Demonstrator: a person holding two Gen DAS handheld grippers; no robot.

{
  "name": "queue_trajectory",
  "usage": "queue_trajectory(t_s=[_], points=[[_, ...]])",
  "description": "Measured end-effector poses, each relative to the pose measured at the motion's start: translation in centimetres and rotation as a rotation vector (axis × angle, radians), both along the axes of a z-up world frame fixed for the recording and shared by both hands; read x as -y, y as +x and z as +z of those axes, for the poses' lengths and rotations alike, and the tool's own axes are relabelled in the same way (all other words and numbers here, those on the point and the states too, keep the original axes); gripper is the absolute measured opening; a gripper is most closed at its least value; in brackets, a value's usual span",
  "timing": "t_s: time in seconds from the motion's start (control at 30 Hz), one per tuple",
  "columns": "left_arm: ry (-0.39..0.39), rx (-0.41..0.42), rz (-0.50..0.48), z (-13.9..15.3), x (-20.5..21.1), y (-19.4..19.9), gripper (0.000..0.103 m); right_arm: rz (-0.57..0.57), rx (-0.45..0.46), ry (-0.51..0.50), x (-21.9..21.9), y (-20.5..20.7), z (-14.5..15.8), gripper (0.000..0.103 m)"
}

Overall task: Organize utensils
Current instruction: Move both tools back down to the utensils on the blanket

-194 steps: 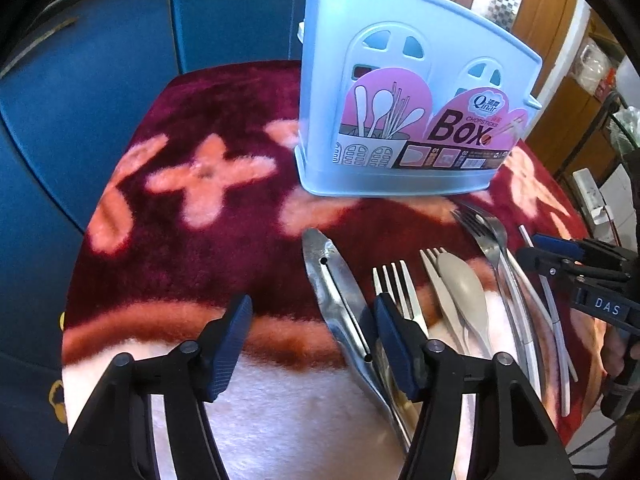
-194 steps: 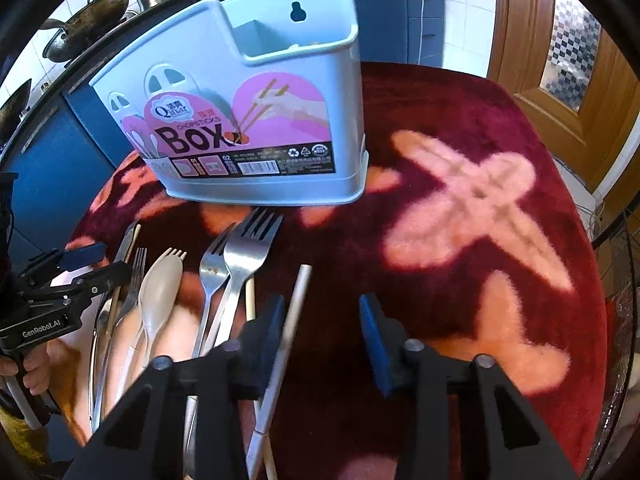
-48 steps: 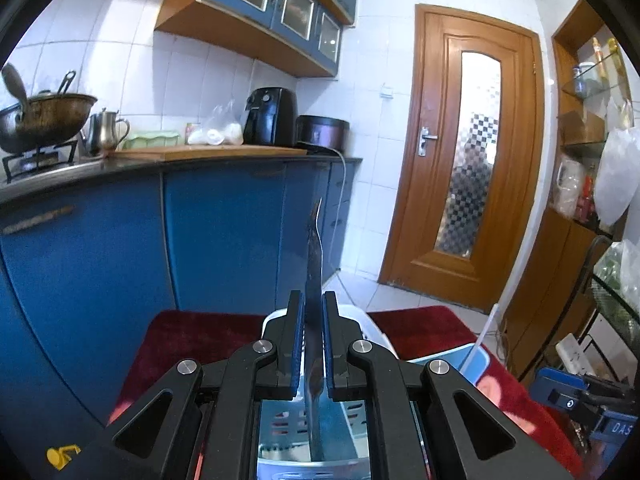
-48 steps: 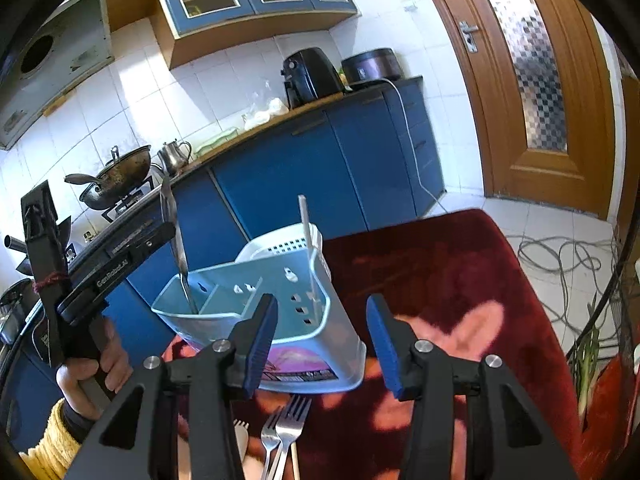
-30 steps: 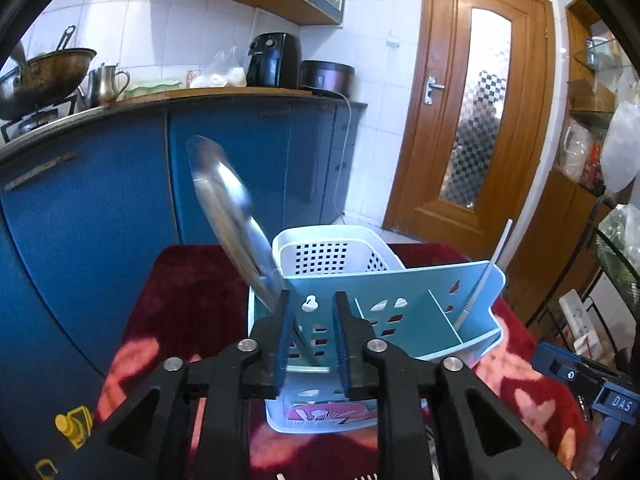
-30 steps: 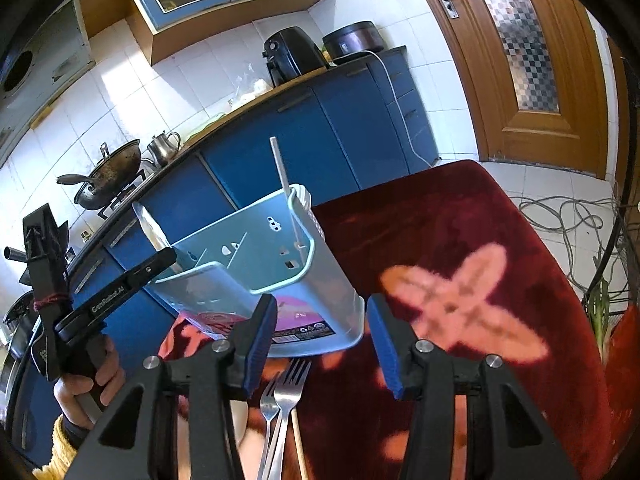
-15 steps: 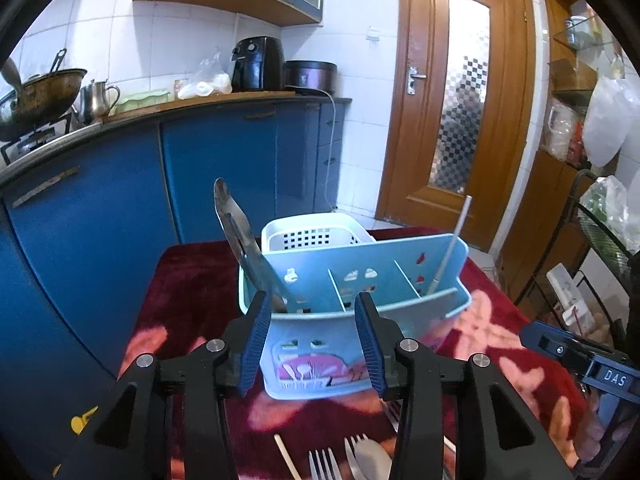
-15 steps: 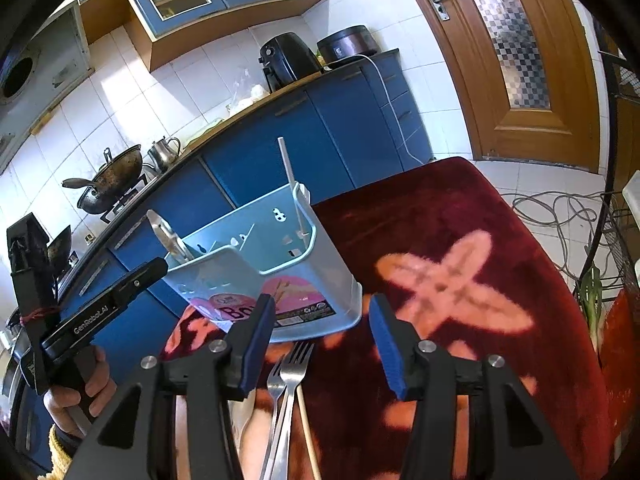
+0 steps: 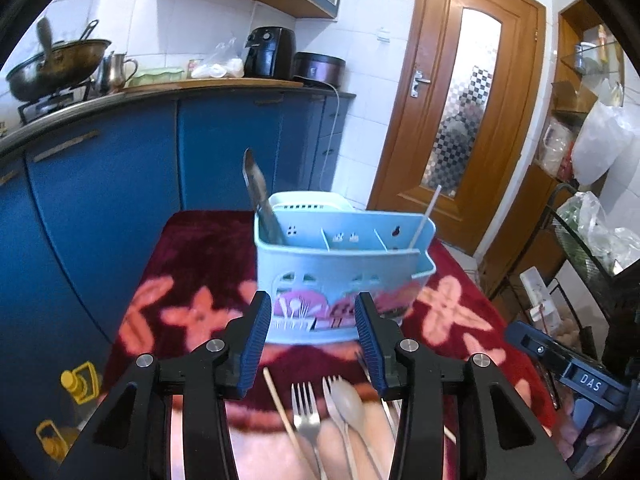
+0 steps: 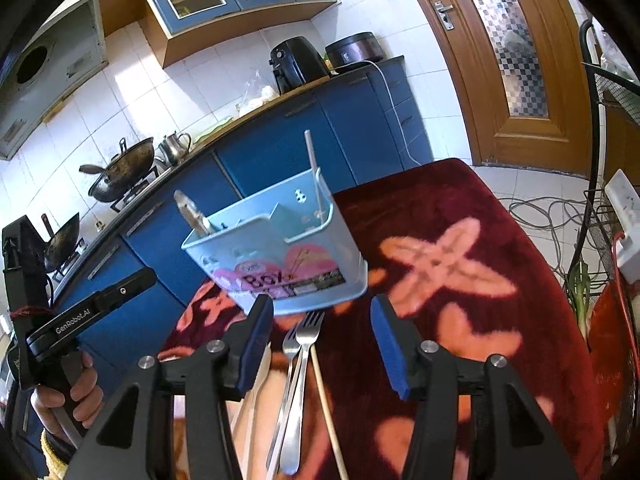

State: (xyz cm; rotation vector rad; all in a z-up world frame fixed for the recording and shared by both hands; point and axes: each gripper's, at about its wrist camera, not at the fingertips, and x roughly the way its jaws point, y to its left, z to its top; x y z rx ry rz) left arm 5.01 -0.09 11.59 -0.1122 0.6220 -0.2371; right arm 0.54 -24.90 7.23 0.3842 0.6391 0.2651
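A light blue utensil box stands on the red flowered cloth; it also shows in the right wrist view. Steel tongs lean in its left compartment, also seen from the right. A white chopstick stands in its right compartment. My left gripper is open and empty, in front of the box. My right gripper is open and empty above forks and a wooden chopstick. A fork, a beige spoon and a chopstick lie below the left gripper.
A white basket stands behind the box. Blue kitchen cabinets run behind the table. A wire rack stands to the right. The other gripper's body shows at each view's edge.
The left gripper let go of the tongs in the box's left compartment, opened and drew back and down. The right gripper also drew back slightly; table utensils come into view.
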Motion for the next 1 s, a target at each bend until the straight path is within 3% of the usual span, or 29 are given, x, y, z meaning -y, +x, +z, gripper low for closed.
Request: queue_trajectory(t_s=[0.5, 1.0], points=[[-0.022, -0.107, 0.090, -4.1, -3.9, -4.7, 0.045, 0.054, -0.075, -0.051, -1.8, -3.1, -2.9, 0.054], [0.005, -0.276, 0.059, -10.7, -2.4, -2.9, 0.045, 0.108, -0.178, -0.150, -3.5, -1.5, -6.6, 0.054]])
